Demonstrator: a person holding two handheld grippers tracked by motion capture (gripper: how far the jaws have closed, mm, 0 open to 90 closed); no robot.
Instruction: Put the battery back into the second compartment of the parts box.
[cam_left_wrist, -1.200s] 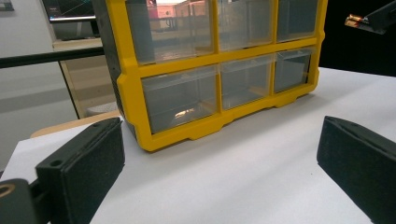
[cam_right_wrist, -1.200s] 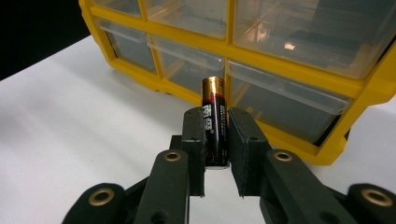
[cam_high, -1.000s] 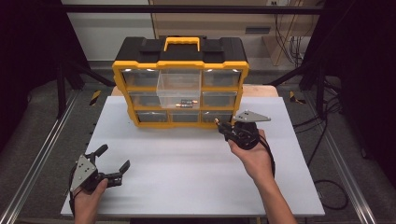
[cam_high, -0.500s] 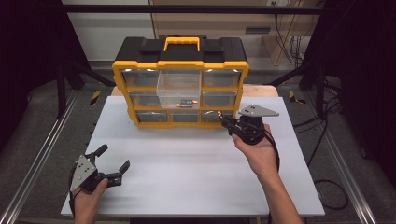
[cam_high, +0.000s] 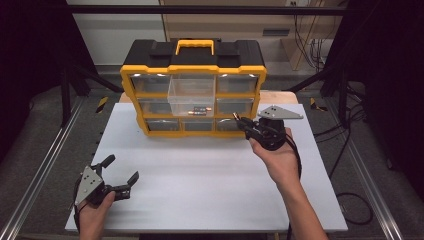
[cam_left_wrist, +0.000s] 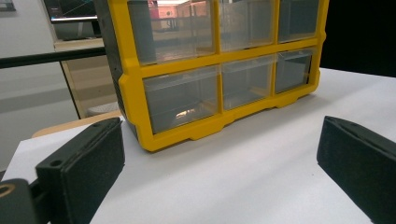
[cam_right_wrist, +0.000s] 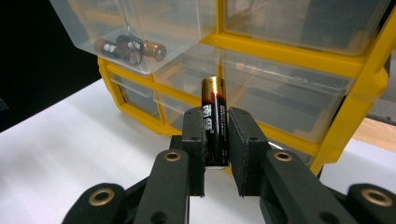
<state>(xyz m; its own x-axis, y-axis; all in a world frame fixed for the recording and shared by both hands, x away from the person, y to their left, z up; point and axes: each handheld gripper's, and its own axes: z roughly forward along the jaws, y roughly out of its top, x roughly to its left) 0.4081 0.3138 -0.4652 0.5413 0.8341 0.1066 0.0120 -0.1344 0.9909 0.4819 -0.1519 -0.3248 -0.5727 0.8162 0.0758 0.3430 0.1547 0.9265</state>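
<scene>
A yellow and black drawer organizer (cam_high: 150, 82) stands at the back of the white table (cam_high: 200, 190). Its clear middle drawer (cam_high: 192, 95) is pulled out and holds a few batteries (cam_high: 200, 111). My right gripper (cam_high: 241, 121) hovers by the organizer's lower right drawers, shut on a black and gold battery (cam_right_wrist: 214, 116) that stands upright between the pads (cam_right_wrist: 239, 140). The pulled-out drawer (cam_right_wrist: 154, 23) with its batteries (cam_right_wrist: 128, 46) lies up and to the left of it. My left gripper (cam_high: 120, 171) rests at the table's front left, open with nothing between its fingers (cam_left_wrist: 84, 158).
The organizer's lower left corner (cam_left_wrist: 140, 135) faces the left gripper across bare table. Metal frame rails (cam_high: 40, 170) run along the table's left side. A cable (cam_high: 355, 210) lies on the floor at the right.
The right gripper has risen a little with the battery, edging up toward the organizer. The left gripper has stayed put.
</scene>
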